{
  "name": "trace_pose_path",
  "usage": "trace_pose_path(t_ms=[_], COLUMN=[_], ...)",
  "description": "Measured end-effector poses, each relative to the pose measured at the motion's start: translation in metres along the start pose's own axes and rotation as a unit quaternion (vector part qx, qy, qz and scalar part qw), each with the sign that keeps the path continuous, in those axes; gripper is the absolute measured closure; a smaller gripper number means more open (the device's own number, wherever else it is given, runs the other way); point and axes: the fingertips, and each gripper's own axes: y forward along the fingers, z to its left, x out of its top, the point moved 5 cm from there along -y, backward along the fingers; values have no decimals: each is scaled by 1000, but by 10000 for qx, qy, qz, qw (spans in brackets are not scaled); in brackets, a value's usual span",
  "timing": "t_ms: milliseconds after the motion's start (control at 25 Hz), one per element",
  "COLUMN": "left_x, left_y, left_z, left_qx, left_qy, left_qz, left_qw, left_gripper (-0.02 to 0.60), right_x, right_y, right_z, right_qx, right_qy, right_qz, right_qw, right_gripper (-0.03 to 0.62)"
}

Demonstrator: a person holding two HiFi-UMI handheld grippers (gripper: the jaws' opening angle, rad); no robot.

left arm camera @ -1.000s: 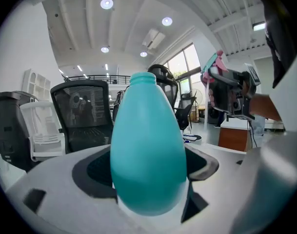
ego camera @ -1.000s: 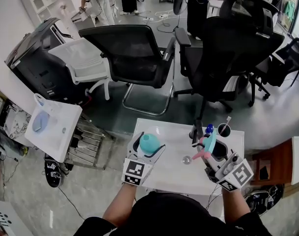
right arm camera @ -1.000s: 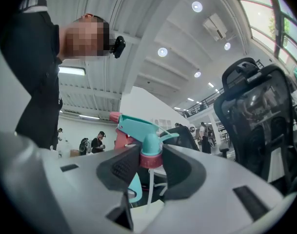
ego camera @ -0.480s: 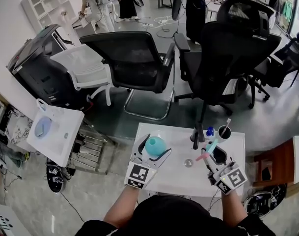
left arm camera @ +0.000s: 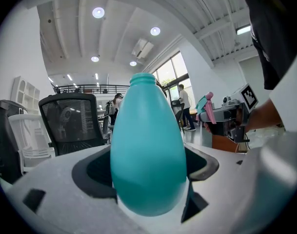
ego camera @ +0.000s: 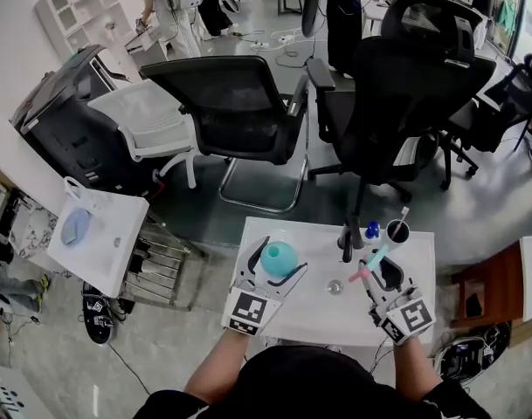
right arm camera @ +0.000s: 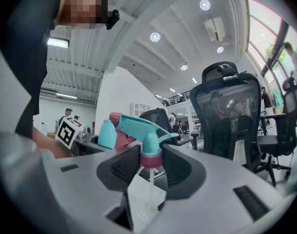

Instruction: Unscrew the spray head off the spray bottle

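We are finding open room on the white table (ego camera: pixel 300 317) between the left gripper (ego camera: pixel 274 264) and the right gripper (ego camera: pixel 381 271) — only a small clear round thing (ego camera: pixel 335 287) is sitting there. The far right corner is looking crowded: a black upright object (ego camera: pixel 347 239), a blue-capped item (ego camera: pixel 372 230) and a dark cup (ego camera: pixel 397 231) are standing close together. Neither gripper is offering spare room — the spray bottle (left arm camera: pixel 148 150) is filling the left jaws, the spray head (right arm camera: pixel 144 130) the right. Black office chairs (ego camera: pixel 239 103) are standing beyond the far edge.

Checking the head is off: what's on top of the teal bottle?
Nothing: the bottle has a bare neck. The spray head is apart, in the right gripper. The opaque wall hides any contents.
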Motion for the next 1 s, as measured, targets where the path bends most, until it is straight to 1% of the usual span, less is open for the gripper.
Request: trace_pose_path(t_ms=[160, 400, 1000], left_x=[-1, -1, -3], left_y=[-3, -5, -2], left_z=[-1, -3, -6], left_qx=[-4, 5, -1], left_qy=[-5, -23, -8], left_qz=[-4, -19, 39], left_qw=[10000, 10000, 10000], left_gripper=[164, 164, 164], right_x=[1, 3, 4], right_y=[-2, -1, 3], right_z=[4, 10, 7], right_qx=[-61, -49, -6], right_qy=[-145, -214, -202], right_qz=[21, 1, -31], right_qw=[9999, 9998, 9998], right_gripper=[450, 450, 450])
